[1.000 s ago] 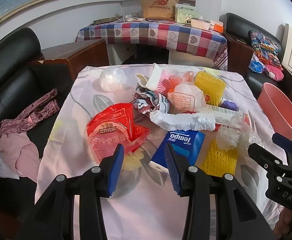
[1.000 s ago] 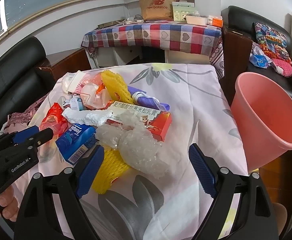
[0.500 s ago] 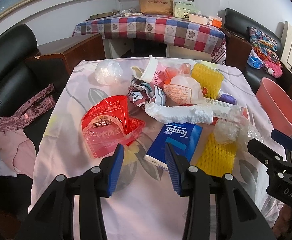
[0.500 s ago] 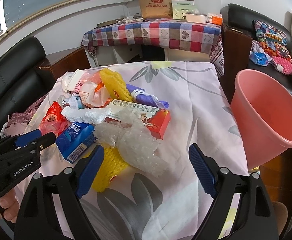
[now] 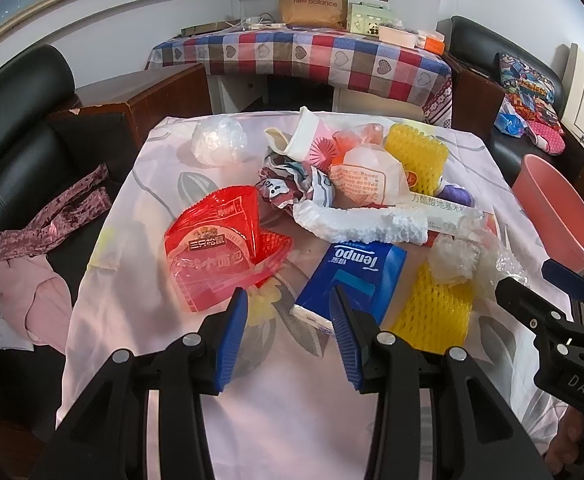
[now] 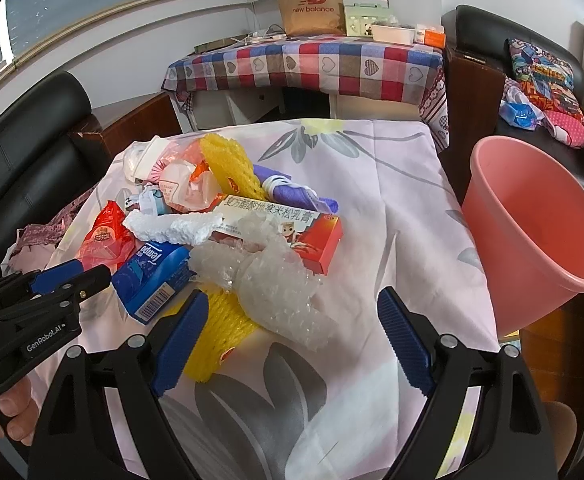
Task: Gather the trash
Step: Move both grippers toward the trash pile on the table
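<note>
blue tissue pack (image 5: 352, 276) lies just ahead of the left gripper (image 5: 289, 334), whose jaws stand spread and empty.

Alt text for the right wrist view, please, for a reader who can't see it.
The open right claw hovers over crumpled bubble wrap and a yellow foam net in a trash pile on a floral-clothed table. An empty pink bin stands to the right; the left claw enters from the left.
</note>
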`<state>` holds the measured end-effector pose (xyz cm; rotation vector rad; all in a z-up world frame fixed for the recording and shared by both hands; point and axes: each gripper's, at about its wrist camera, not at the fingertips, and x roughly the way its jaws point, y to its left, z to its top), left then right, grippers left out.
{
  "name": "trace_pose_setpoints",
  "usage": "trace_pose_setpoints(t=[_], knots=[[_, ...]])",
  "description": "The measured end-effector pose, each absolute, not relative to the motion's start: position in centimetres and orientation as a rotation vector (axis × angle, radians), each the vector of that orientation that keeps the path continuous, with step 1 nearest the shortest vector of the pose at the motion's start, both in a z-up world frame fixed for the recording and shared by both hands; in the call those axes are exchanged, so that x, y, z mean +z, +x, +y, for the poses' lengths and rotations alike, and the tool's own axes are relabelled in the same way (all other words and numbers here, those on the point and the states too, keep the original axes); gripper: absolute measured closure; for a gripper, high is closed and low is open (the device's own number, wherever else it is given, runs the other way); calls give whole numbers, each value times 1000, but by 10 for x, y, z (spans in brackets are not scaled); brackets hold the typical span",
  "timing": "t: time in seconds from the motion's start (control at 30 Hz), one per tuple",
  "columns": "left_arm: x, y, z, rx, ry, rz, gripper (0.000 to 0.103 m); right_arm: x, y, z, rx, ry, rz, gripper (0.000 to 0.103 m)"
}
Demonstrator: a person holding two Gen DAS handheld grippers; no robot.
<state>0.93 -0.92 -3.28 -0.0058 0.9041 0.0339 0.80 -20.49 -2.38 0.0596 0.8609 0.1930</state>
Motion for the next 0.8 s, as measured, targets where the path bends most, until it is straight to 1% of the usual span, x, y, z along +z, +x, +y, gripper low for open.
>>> trace_pose_setpoints(t=[0.43,0.8], knots=[[-31,9,2,32,-31,903,61,-24,9,-205,194,58,862,16],[-30,10,22,-18,-107,933,60,-25,10,-204,213,63,875,16]])
